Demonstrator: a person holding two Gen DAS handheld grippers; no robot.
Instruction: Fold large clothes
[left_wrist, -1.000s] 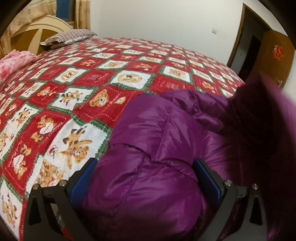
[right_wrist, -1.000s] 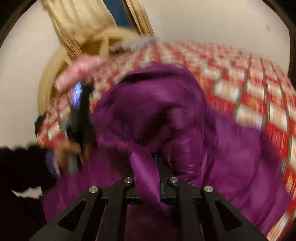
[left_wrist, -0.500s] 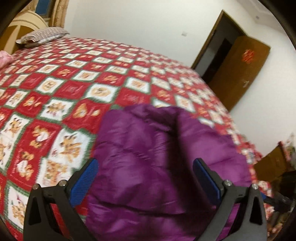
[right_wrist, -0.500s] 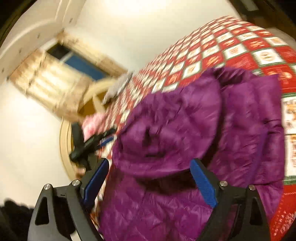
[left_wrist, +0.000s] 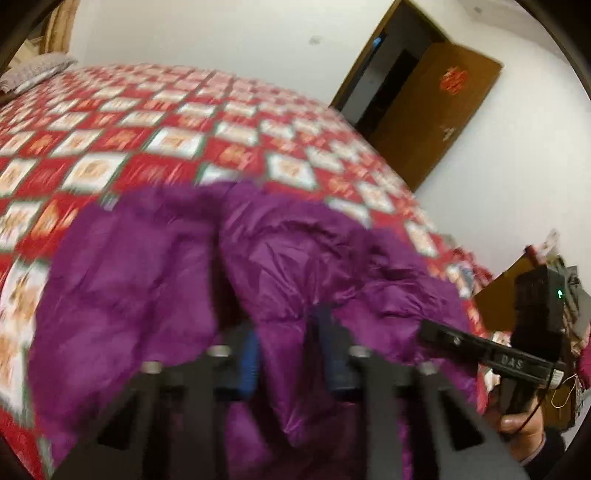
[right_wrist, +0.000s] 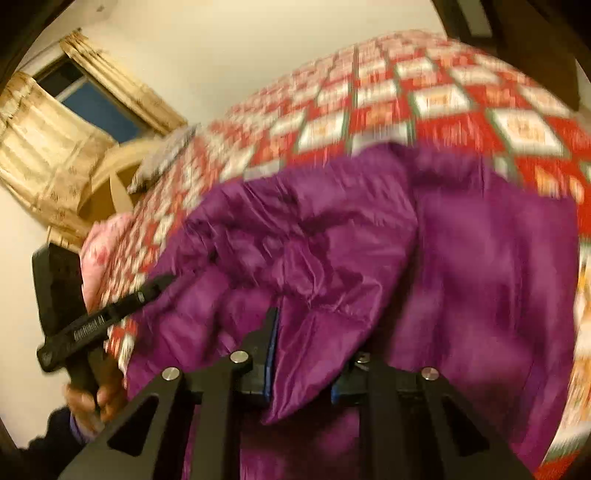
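A large purple puffer jacket (left_wrist: 155, 280) lies bunched on the bed and also fills the right wrist view (right_wrist: 480, 280). My left gripper (left_wrist: 291, 350) is shut on a fold of the jacket near its front edge. My right gripper (right_wrist: 303, 362) is shut on another fold of the jacket, with fabric pinched between its blue pads (right_wrist: 271, 354). Each gripper shows in the other's view: the right one at the jacket's right edge (left_wrist: 491, 354), the left one at its left edge (right_wrist: 103, 321). Both views are motion-blurred.
The bed has a red, white and green patchwork cover (left_wrist: 166, 136). A pillow (right_wrist: 162, 158) and a pink cloth (right_wrist: 103, 243) lie near the headboard (right_wrist: 110, 177). A brown door (left_wrist: 436, 110) stands open beyond the bed. Curtains (right_wrist: 48, 155) hang by a window.
Both grippers were open half a second ago and have closed on folds of the jacket. Both views have swung and blurred.
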